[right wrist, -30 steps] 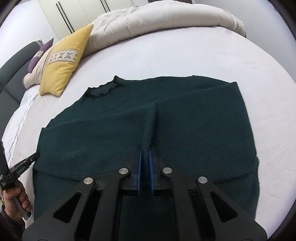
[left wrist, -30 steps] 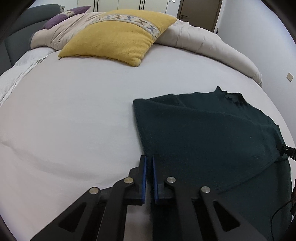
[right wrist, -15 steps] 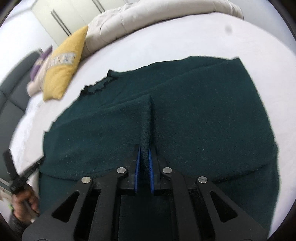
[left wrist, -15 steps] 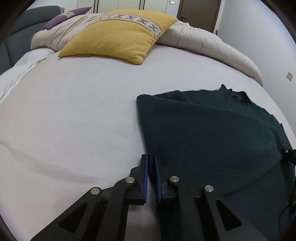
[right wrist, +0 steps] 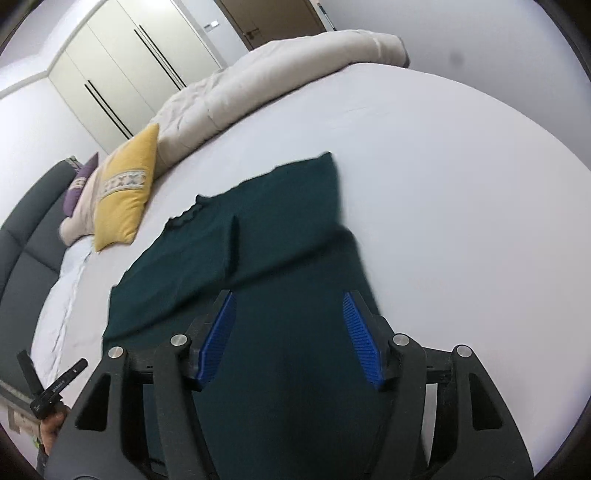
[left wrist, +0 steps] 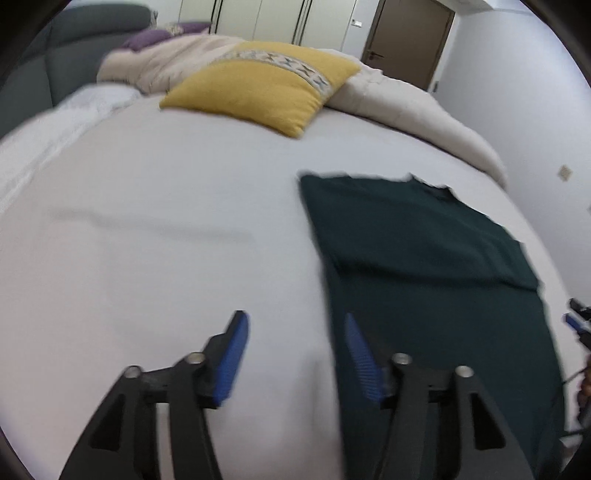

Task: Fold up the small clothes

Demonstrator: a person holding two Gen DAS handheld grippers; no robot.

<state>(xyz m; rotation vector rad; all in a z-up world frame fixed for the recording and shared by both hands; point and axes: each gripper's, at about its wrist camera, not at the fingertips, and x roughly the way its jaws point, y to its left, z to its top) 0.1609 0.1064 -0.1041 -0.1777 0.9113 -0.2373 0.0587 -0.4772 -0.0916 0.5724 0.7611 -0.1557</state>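
A dark green knitted garment [left wrist: 424, 266] lies flat on the white bed sheet [left wrist: 166, 240], its upper part folded down over the body. It also shows in the right wrist view [right wrist: 266, 266]. My left gripper [left wrist: 295, 325] is open and empty, raised above the garment's left edge. My right gripper [right wrist: 286, 306] is open and empty, raised above the lower part of the garment. A folded sleeve edge [right wrist: 233, 240] lies on the middle of the garment.
A yellow cushion [left wrist: 266, 85] and a beige duvet [left wrist: 406, 107] lie at the head of the bed, with a purple pillow [left wrist: 151, 35] behind. A grey headboard [right wrist: 26, 251] is at the left. White wardrobes [right wrist: 122, 66] and a brown door [left wrist: 406, 40] stand beyond.
Both grippers have opened and let go of the garment, then lifted and drawn back. The fold they held now lies flat on the garment.
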